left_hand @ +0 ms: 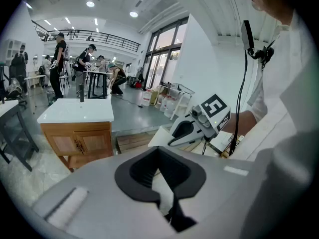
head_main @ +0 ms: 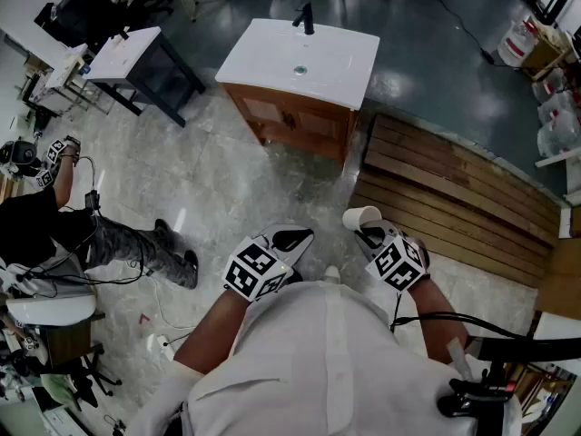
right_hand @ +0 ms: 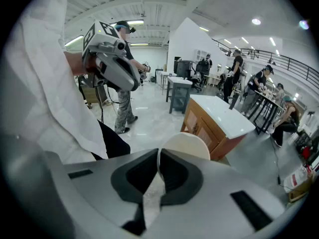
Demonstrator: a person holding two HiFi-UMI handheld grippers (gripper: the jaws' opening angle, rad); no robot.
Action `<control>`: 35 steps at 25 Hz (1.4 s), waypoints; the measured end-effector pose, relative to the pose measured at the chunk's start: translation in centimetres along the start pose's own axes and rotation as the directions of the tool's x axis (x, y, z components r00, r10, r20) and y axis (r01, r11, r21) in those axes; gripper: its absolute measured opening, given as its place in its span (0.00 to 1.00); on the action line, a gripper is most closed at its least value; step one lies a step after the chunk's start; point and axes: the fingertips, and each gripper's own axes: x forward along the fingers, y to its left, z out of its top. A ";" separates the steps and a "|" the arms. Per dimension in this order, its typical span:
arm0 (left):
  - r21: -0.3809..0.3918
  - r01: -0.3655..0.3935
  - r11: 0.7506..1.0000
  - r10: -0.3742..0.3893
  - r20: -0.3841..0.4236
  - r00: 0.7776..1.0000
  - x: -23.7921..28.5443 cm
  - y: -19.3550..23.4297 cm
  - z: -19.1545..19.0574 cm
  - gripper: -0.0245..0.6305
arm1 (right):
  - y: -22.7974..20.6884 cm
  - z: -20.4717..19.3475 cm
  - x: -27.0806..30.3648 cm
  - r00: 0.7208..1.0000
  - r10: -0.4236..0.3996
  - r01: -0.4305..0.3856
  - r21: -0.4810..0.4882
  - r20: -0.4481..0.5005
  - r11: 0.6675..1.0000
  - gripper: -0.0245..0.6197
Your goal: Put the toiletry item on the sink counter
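A white cup point(head_main: 361, 217) is pinched by its rim in my right gripper point(head_main: 370, 234), close in front of my chest. In the right gripper view the cup point(right_hand: 187, 144) stands out beyond the right gripper point(right_hand: 158, 156), whose jaws are shut on its wall. My left gripper point(head_main: 292, 241) is held beside it, shut and empty; its jaws meet in the left gripper view point(left_hand: 159, 152). The sink counter point(head_main: 272, 57), white-topped on a wooden cabinet with a black faucet point(head_main: 307, 16), stands some way ahead across the floor. It also shows as the counter point(left_hand: 94, 111) and the counter point(right_hand: 224, 116).
A slatted wooden platform point(head_main: 454, 198) lies on the floor to the right of the cabinet. A white table with black legs point(head_main: 136, 57) stands left of the sink. A person's legs point(head_main: 136, 243) stretch over the floor at left. Plastic jugs point(head_main: 556, 125) sit far right.
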 end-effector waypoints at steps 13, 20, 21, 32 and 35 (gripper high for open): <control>0.031 0.079 0.996 -0.079 0.006 0.997 1.5 13.1 3.3 0.05 | -8.5 5.1 7.7 0.997 -0.033 0.036 0.036 -0.070 0.999 0.06; 0.095 0.141 0.985 -0.142 0.005 0.990 -0.4 22.7 7.6 0.05 | -15.6 11.4 12.2 0.992 -0.081 0.089 0.079 -0.100 0.993 0.06; 0.100 0.145 0.984 -0.146 0.006 0.989 -0.6 24.0 8.0 0.05 | -16.5 12.1 12.9 0.991 -0.084 0.092 0.081 -0.103 0.992 0.06; 0.041 0.126 0.991 -0.127 0.018 0.992 1.5 33.2 11.7 0.05 | -29.7 15.3 16.2 0.982 -0.113 0.118 0.024 -0.153 0.993 0.06; 0.037 0.100 0.994 -0.100 0.004 0.995 3.8 35.6 13.7 0.05 | -35.4 15.2 17.3 0.983 -0.094 0.094 -0.010 -0.156 0.996 0.06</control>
